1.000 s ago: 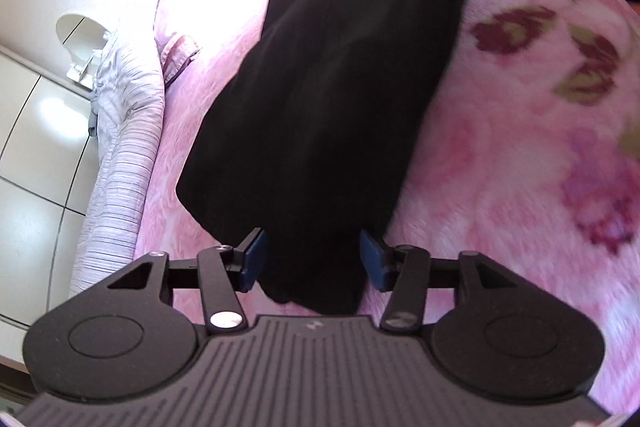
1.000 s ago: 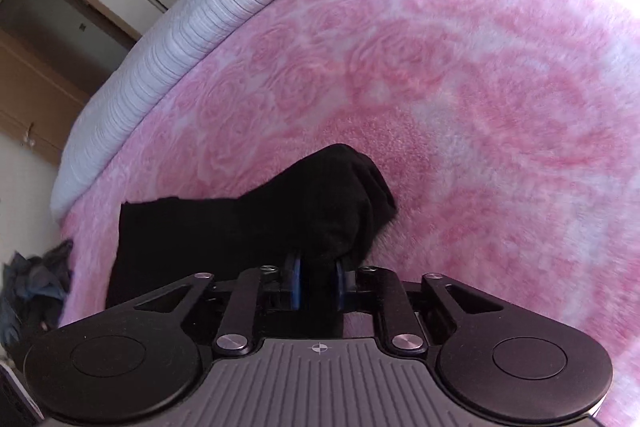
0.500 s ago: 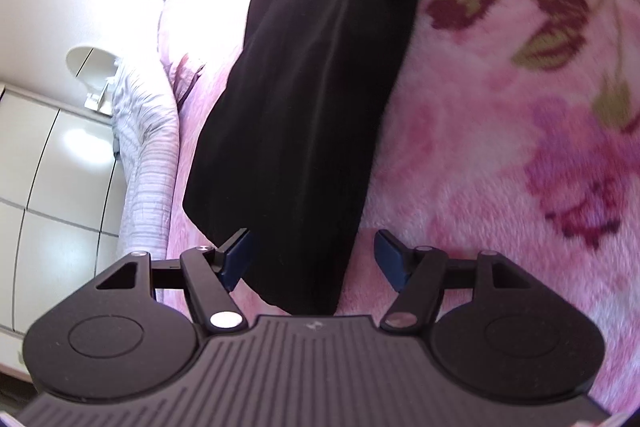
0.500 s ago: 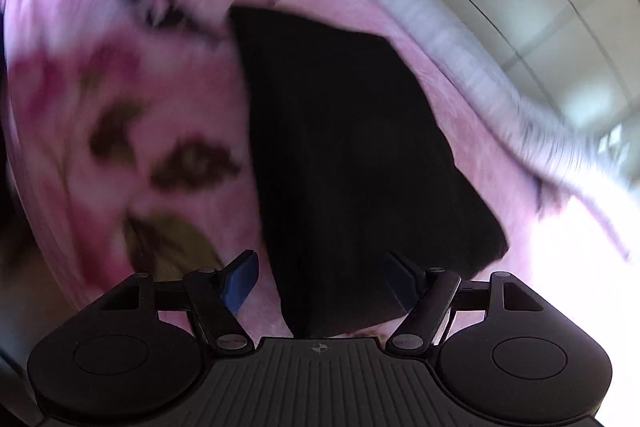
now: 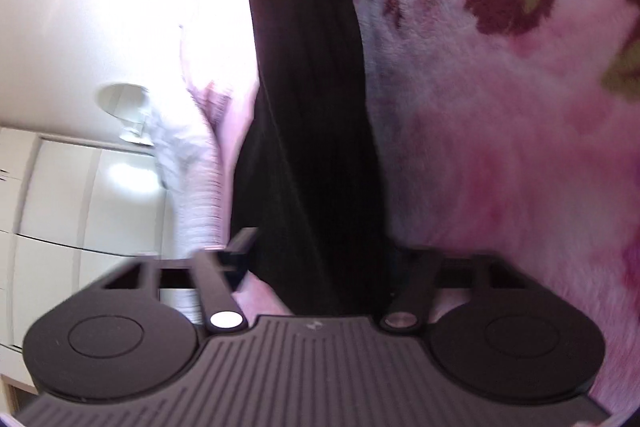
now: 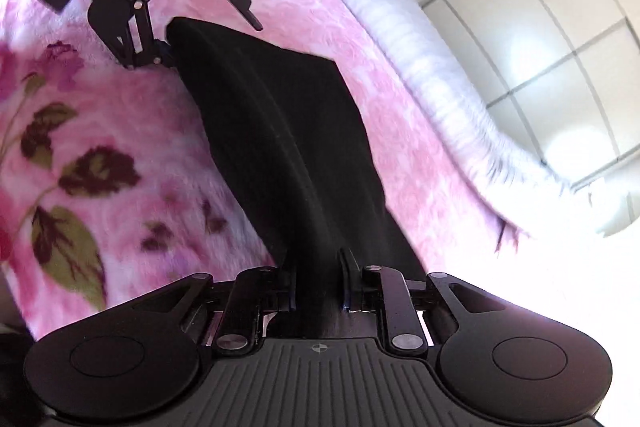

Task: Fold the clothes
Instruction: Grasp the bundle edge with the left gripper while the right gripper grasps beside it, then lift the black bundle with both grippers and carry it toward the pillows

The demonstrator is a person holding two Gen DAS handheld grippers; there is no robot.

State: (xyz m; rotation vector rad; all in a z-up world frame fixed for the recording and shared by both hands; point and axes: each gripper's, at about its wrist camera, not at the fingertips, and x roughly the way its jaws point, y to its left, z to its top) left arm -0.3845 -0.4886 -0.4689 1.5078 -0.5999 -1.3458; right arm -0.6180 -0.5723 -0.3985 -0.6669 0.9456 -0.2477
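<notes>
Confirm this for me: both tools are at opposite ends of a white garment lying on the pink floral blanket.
Wrong colour. The garment is black, not white, as the right wrist view shows plainly. The rest holds: the right tool is shut on one end, the left tool stands open at the other, and it lies on the pink floral blanket.

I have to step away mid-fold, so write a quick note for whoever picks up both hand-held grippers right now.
Right hand-held gripper: shut on the near end of the black garment.
Left hand-held gripper: jaws open, with the garment's other end lying between them. Not pinched yet.
The garment is stretched in a long strip between the two grippers over the pink floral blanket on the bed.
Done: the garment looks folded into a narrow band, one end secured.
Left: probably close the left gripper on its end, then bring the ends together and lay the fold flat.
</notes>
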